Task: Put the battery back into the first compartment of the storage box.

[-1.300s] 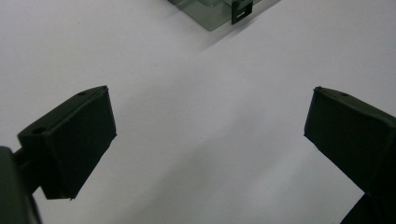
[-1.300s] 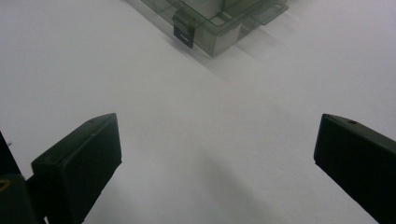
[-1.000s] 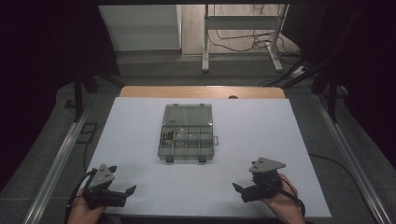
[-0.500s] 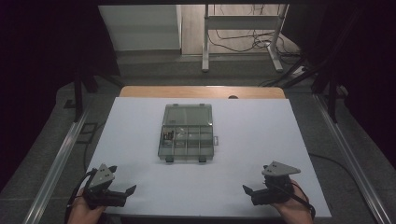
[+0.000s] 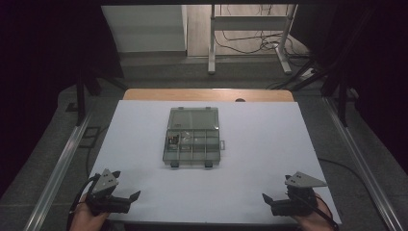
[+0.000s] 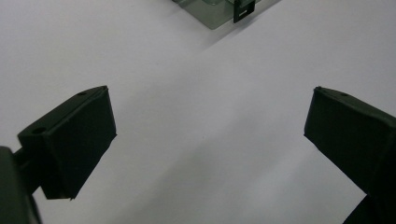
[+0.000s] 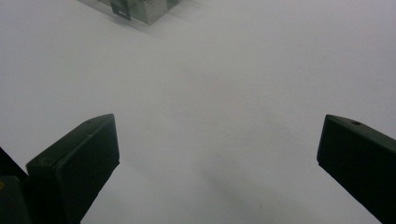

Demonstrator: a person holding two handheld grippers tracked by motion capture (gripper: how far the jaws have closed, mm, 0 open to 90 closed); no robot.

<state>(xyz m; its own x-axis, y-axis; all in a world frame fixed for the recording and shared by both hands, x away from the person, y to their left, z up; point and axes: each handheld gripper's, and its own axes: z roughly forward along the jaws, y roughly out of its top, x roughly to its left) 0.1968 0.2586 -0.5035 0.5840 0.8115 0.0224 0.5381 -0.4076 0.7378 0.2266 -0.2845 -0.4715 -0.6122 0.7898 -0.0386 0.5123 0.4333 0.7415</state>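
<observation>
Your left gripper [image 5: 129, 198] and right gripper [image 5: 269, 199], matte black, gape empty, well short of the translucent compartmented box [image 5: 192, 137].

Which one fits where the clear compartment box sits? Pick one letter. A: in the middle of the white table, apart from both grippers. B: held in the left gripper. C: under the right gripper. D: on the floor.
A: the high view shows the compartment box lying mid-table on the white table, well ahead of the left gripper and the right gripper, both with fingers open and empty.
</observation>
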